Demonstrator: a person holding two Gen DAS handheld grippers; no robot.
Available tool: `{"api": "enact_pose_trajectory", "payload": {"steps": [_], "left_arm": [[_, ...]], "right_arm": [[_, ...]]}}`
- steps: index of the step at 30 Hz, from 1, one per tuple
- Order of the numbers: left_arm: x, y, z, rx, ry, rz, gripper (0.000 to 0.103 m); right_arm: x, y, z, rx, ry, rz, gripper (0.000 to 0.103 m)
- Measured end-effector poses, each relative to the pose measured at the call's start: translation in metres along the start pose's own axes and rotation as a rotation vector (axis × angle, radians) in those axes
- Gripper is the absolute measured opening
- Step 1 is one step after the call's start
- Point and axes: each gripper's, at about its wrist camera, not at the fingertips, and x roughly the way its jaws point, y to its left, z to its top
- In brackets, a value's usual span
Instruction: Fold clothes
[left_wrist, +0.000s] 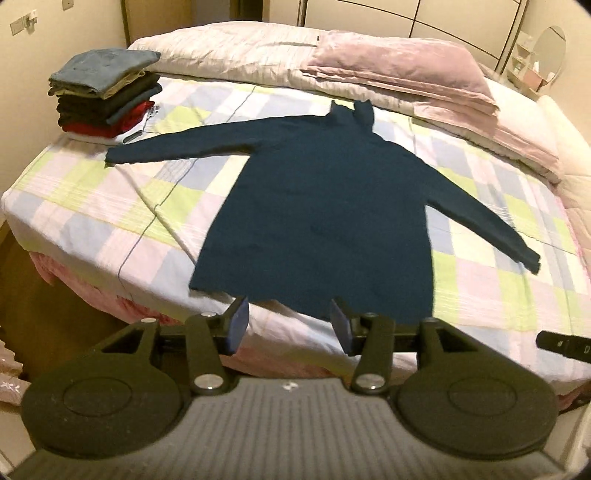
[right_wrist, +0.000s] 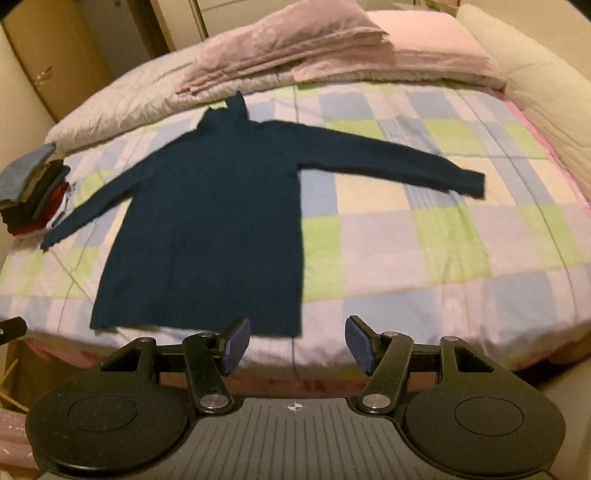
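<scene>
Sweater (left_wrist: 325, 206), dark teal with a high neck, lies spread face-flat on the checked bedspread (left_wrist: 110, 221) of the bed, body straight, both sleeves stretched out to the sides, hem toward the near edge of the mattress. No fold is in it yet.

Left gripper (left_wrist: 290, 325) hovers above the near edge of the bed, just short of the hem; its jaws stand apart and nothing is between the pads. Right gripper (right_wrist: 297, 341) hangs likewise over the near edge, toward the hem's right corner, jaws wide and empty. Neither touches the cloth.

Stack of folded clothes (left_wrist: 105, 96) sits at the far left corner of the bed, near the left cuff (left_wrist: 114, 157) but apart from it. Folded pink quilt (left_wrist: 399, 70) lies along the head of the bed, just beyond the collar (left_wrist: 352, 110).

Judgement: the garment is laid out and the folding proper has not begun. The next move likely calls for each gripper to reach a sleeve or a shoulder-and-hem pair, pinch only the top layers cleanly, and carry the cloth inward across the body. The right cuff (right_wrist: 476, 184) lies well out to the side, so a long reach is needed. Knit fabric may drag and bunch if lifted too low.
</scene>
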Motion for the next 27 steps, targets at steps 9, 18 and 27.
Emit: {"api": "enact_pose_trajectory", "payload": {"steps": [9,18,27], "left_arm": [[-0.02,-0.021,-0.004,0.046,-0.012,-0.021,0.048],[-0.033,-0.021,-0.001,0.075,-0.024,-0.023,0.051],[-0.044,-0.011,0.001,0.081,-0.039,0.007,0.055]], "right_arm": [[-0.044,0.001,-0.007,-0.062,-0.078,-0.018,0.061],[-0.061,0.008,-0.013,-0.053,-0.105,-0.043,0.061],[-0.063,0.03,-0.011,-0.089,-0.066,-0.042,0.061]]}}
